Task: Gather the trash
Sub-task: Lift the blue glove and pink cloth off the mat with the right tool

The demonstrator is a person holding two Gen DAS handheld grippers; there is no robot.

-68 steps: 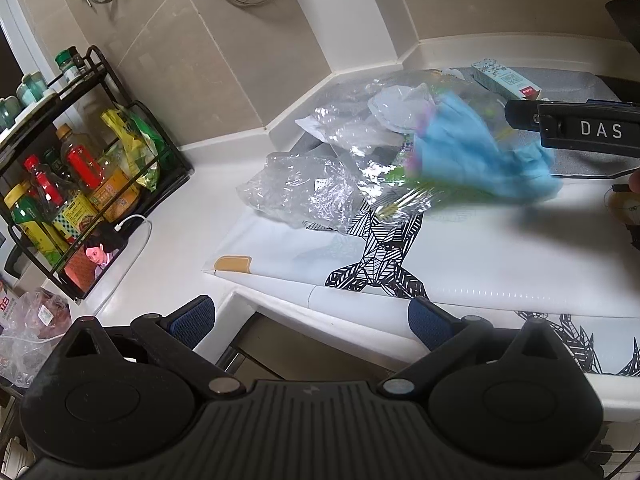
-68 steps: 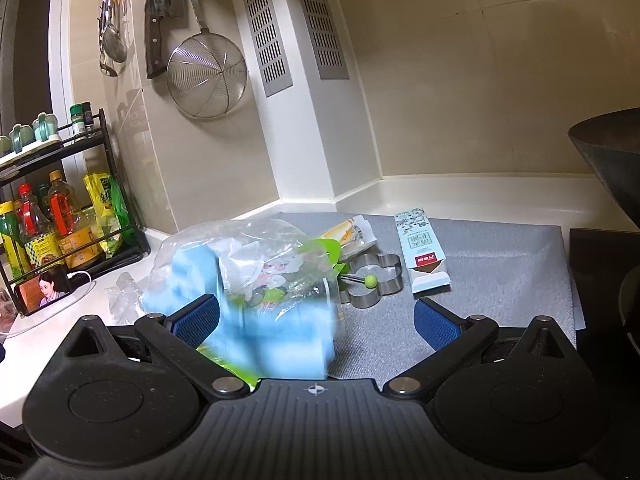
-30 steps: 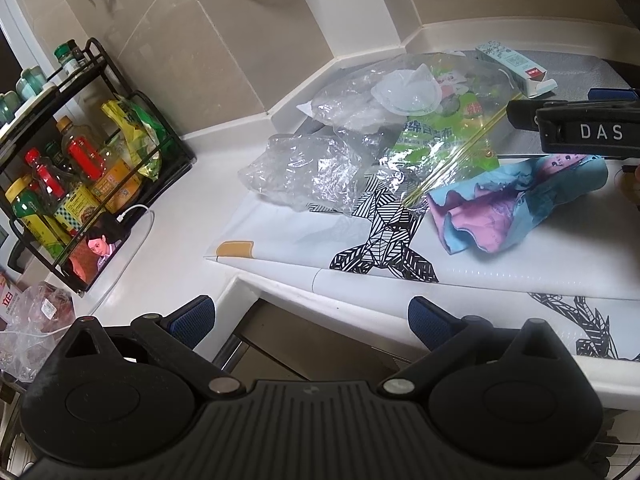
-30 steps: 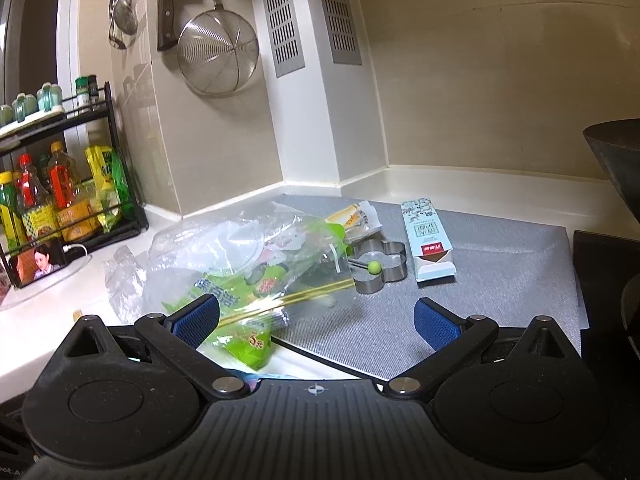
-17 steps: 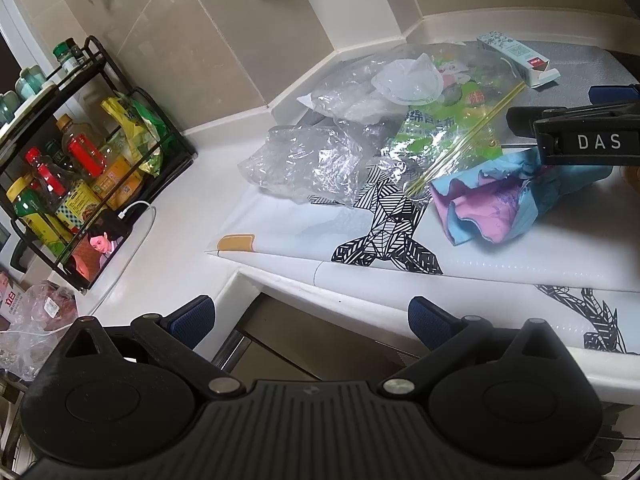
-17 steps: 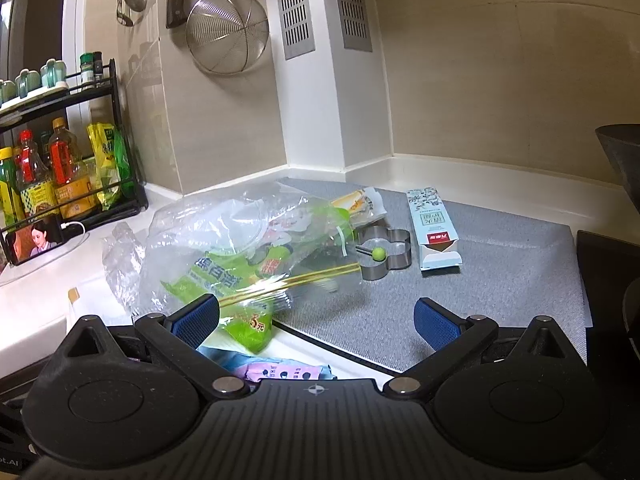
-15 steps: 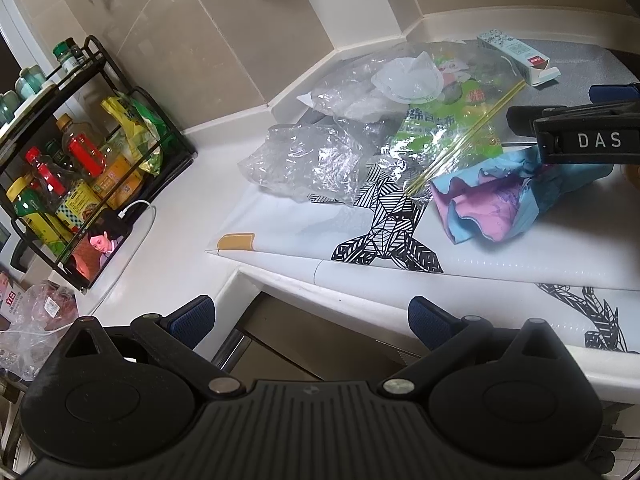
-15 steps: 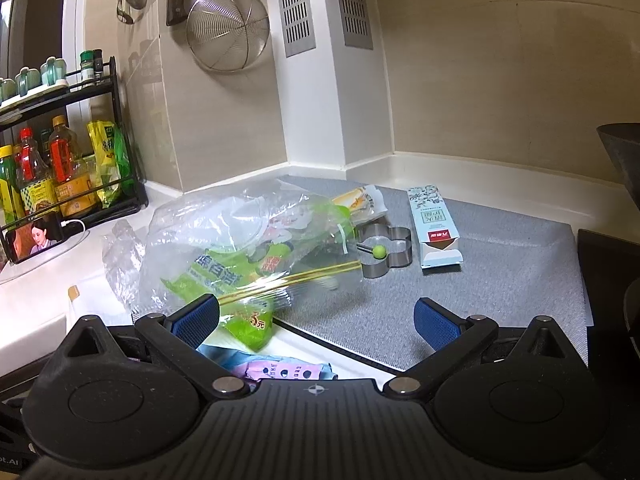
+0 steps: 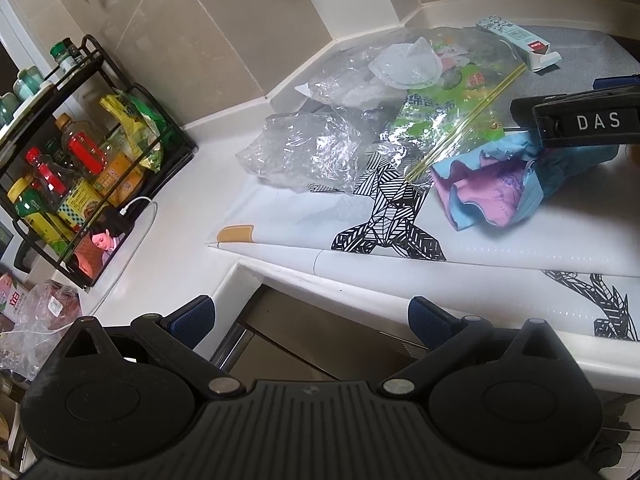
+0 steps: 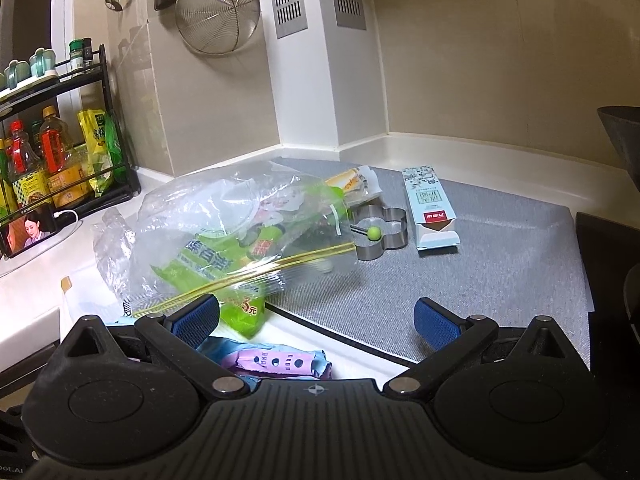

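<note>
A blue and pink wrapper [image 9: 490, 190] lies crumpled on the patterned white mat [image 9: 520, 248]; it also shows in the right wrist view [image 10: 276, 362], just under my right gripper. Behind it lies a clear zip bag with green packaging inside [image 9: 448, 92] [image 10: 240, 240], and a crumpled clear plastic bag [image 9: 304, 152]. An opened small carton [image 9: 516, 42] [image 10: 430, 206] lies on the grey mat. My left gripper [image 9: 310, 316] is open and empty, off the counter's front edge. My right gripper [image 10: 316, 314] is open and empty above the wrapper; its side shows in the left wrist view [image 9: 576, 124].
A black rack of bottles [image 9: 76, 160] stands at the left, with a phone [image 9: 100, 244] leaning on it. A metal flower-shaped mould with a green ball [image 10: 380, 232] sits on the grey mat [image 10: 500, 280]. A dark pan [image 10: 620, 136] is at the right edge.
The blue and pink wrapper left the right gripper and dropped onto the patterned mat. Since then the right gripper has risen slightly; the left gripper has barely moved.
</note>
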